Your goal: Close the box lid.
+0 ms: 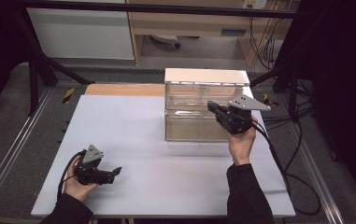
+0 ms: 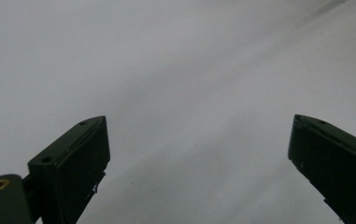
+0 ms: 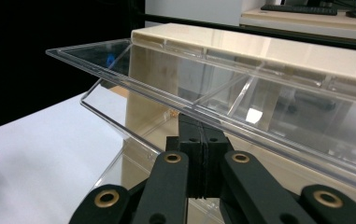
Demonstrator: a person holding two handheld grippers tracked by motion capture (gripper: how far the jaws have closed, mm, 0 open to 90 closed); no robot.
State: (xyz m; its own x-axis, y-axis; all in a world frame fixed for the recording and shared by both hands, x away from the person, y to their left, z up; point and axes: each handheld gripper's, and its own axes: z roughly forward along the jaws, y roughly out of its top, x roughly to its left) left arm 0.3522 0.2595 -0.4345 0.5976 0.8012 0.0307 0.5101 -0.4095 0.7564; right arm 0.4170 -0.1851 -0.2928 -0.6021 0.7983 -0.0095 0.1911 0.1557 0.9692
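Observation:
A small cabinet (image 1: 207,76) with a cream top and two clear drawers stands at the back right of the white table (image 1: 133,140). Its upper clear drawer (image 3: 133,60) is tipped outward, its front rim sticking out over the table. My right gripper (image 1: 212,108) is at that drawer's front; in the right gripper view its jaws (image 3: 199,125) are pressed together with their tips against the underside of the clear rim. Whether a thin tab is pinched there I cannot tell. My left gripper (image 1: 116,171) lies low near the table's front left, open (image 2: 199,120), nothing between its jaws.
The lower clear drawer (image 1: 189,128) is closed. A wooden strip (image 1: 124,89) runs along the table's back edge. Black frame legs (image 1: 33,70) stand at the back left, metal rails (image 1: 7,158) flank the table, and cables (image 1: 297,154) trail off to the right.

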